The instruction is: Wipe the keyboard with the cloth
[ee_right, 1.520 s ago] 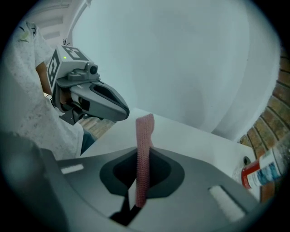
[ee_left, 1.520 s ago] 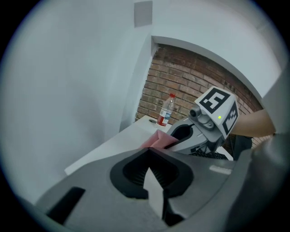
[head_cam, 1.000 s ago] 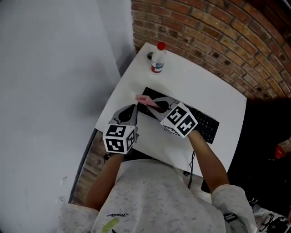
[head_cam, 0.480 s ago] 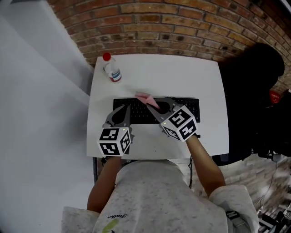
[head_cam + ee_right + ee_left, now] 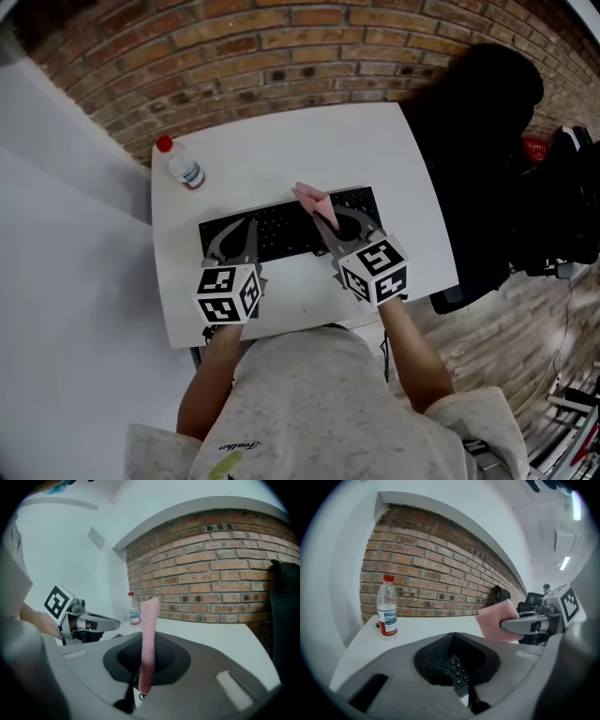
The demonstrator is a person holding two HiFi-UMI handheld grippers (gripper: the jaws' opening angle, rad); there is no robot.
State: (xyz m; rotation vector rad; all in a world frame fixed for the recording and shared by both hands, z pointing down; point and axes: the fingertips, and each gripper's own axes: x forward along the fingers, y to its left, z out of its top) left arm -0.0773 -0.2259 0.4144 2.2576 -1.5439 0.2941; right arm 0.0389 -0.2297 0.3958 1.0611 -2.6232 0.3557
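Head view, nearest first: both forearms reach forward from the person's torso over the near edge of the white table (image 5: 309,141). The left gripper (image 5: 242,230) sits low over the left end of the black keyboard (image 5: 281,230), pointing away from the body. Its jaws are pressed together with nothing between them, and the left gripper view shows keys through the hollow behind the tips. The right gripper (image 5: 317,214) angles inward and forward over the keyboard's right half. Its jaws are clamped on the pink cloth (image 5: 307,196), which stands up from the tips as a thin, upright fold in the right gripper view. Whether the cloth touches the keys cannot be told. Farther back, near the table's far left corner, a clear plastic bottle (image 5: 185,169) stands upright with a red cap and a label. What it holds cannot be made out. Beyond the table runs a brick wall (image 5: 281,56).
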